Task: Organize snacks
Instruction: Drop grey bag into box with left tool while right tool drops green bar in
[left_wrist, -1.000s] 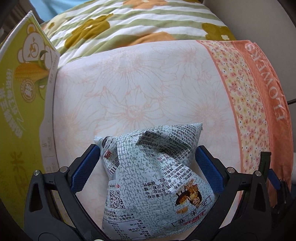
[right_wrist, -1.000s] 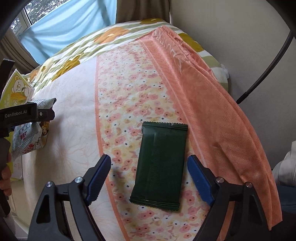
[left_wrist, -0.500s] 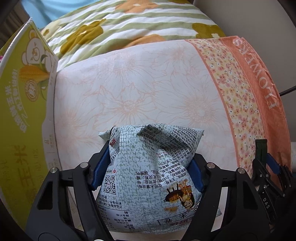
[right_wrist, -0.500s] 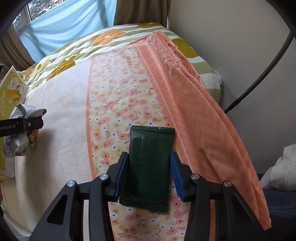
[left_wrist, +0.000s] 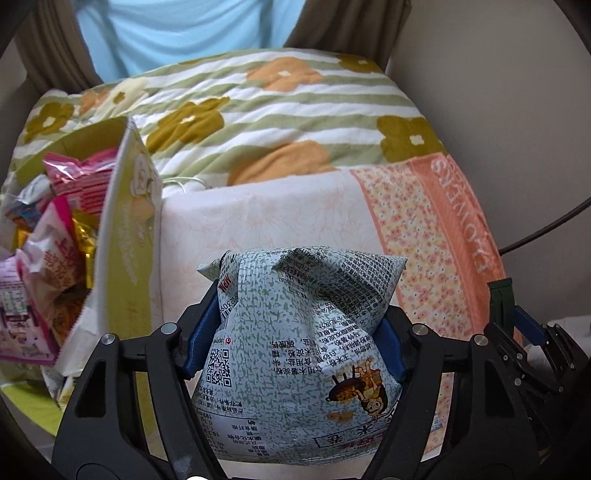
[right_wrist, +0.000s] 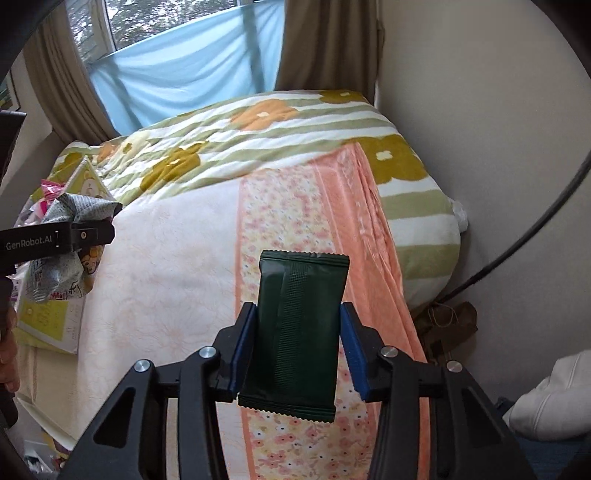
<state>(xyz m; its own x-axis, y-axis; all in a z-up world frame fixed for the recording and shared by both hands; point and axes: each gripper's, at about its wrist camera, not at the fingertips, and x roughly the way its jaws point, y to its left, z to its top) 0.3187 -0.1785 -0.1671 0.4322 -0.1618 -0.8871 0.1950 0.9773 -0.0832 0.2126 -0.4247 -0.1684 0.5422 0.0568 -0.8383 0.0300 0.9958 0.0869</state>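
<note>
My left gripper (left_wrist: 295, 332) is shut on a pale green-speckled snack bag (left_wrist: 306, 354) with black print and holds it above the bed. The same bag (right_wrist: 62, 236) shows at the left of the right wrist view, next to the box. My right gripper (right_wrist: 297, 343) is shut on a dark green flat packet (right_wrist: 295, 332) and holds it lifted above the orange floral sheet (right_wrist: 280, 229). A yellow-green cardboard box (left_wrist: 125, 229) stands open at the left with several pink and gold snack packs (left_wrist: 55, 229) inside.
A striped flower quilt (left_wrist: 258, 107) lies at the bed's far end before the blue curtain (right_wrist: 184, 74). A beige wall (right_wrist: 480, 129) and a black cable (right_wrist: 535, 229) run along the right side. White cloth (right_wrist: 554, 402) sits at the lower right.
Both grippers have closed on their packets and lifted them off the bed. The left view has risen, so the open box with its snacks shows.
</note>
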